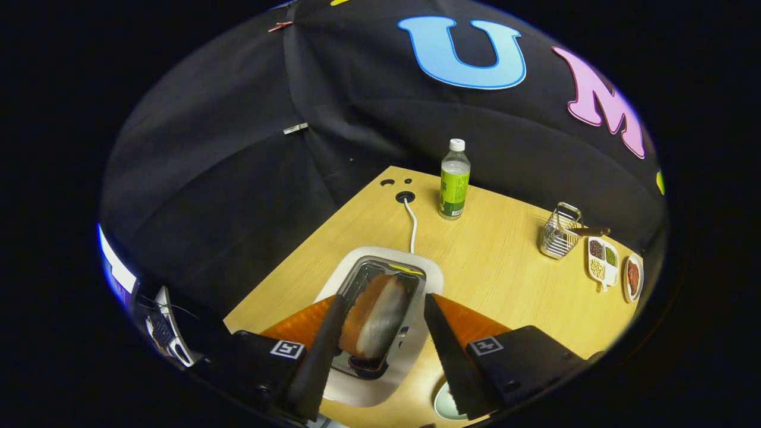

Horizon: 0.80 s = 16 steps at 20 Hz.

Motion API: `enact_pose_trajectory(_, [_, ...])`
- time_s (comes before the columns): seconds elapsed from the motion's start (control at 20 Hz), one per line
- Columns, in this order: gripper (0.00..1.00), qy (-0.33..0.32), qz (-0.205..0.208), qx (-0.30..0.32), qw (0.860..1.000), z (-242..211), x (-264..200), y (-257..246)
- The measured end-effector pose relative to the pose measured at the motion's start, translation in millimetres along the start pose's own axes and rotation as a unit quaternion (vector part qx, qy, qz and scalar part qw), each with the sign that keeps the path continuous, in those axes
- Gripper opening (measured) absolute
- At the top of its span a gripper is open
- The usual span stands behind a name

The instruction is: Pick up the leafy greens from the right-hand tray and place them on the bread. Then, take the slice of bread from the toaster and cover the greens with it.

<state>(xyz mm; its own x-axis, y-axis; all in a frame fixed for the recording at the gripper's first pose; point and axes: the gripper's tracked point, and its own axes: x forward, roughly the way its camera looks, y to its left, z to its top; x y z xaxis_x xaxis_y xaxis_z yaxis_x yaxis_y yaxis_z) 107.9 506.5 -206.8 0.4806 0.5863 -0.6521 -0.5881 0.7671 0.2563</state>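
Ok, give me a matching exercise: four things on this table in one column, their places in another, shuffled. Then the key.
Things:
1. bread slice
2. bottle
3. wire basket
4. cable

Places:
A. beside the divided dish
B. in the toaster slot, between the open gripper fingers
C. running from the table hole to the toaster
D. upright near the table's far edge, beyond the toaster

Pairs: 1-B, 2-D, 3-A, 4-C

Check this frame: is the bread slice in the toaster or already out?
In. The bread slice stands in the toaster slot, between the open gripper fingers, neither touching it.
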Motion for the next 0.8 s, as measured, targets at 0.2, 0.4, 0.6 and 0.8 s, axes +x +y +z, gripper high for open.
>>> enact_pose_trajectory(0.2, [0.38,0.020,-0.012,0.011,1.000,-11.0,1.7,-3.2])
enact_pose_trajectory(0.4, [0.14,0.026,-0.009,0.050,0.998,-9.0,-0.5,0.6])
enact_pose_trajectory(0.6, [0.11,-0.002,0.008,0.059,0.998,5.8,-23.0,4.1])
enact_pose_trajectory(0.8, [0.11,-0.040,0.037,0.079,0.995,30.7,-62.6,-3.4])
